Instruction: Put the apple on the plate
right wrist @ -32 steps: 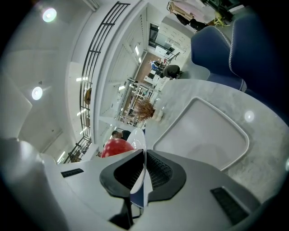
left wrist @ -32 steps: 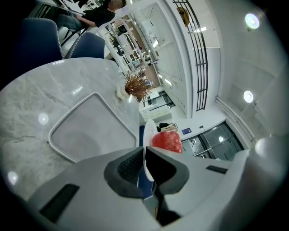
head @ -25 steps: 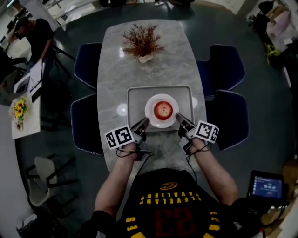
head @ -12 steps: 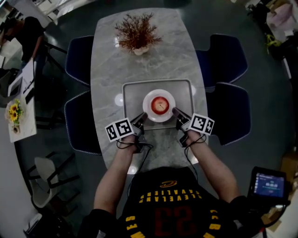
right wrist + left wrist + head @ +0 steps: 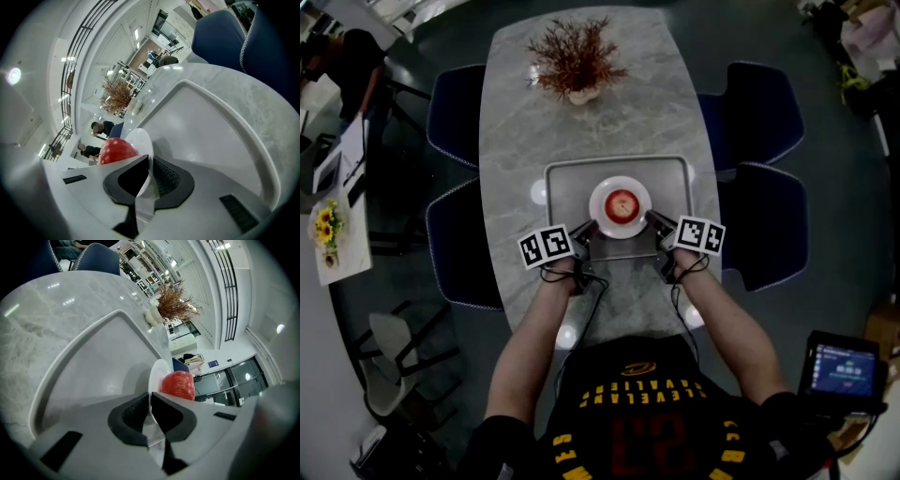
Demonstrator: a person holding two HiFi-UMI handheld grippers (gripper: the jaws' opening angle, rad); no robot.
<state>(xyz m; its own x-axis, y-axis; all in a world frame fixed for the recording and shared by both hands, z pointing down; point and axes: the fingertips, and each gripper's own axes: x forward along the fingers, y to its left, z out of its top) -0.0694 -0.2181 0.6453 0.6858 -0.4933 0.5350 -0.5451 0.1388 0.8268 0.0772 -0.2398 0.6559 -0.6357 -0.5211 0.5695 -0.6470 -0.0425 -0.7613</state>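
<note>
item under task: the apple [image 5: 622,202] is red with a paler yellowish patch on top, round and whole. it sits in the middle of a small white round plate [image 5: 601,195]. the plate lies within the outline of a grey rectangular tray [image 5: 567,187] with a raised rim, on the near half of a pale marble table [image 5: 581,131]. whether the plate's base touches the tray floor cannot be determined.

left gripper [image 5: 586,230]: jaws closed down on the near-left rim of the plate, and the left gripper view shows the thin white edge pinched between the two dark pads, with the apple just beyond them. right gripper [image 5: 654,220]: jaws closed likewise on the near-right rim, and its own view shows the rim caught between the pads, with the apple to one side.

pose: both forearms extend forward from the body and converge slightly. both grippers point forward and downward, angled in toward the plate from opposite sides, with marker cubes facing up.

other: a dried plant in a pale vase [image 5: 575,61] stands at the far end of the table, well apart from the tray.
</note>
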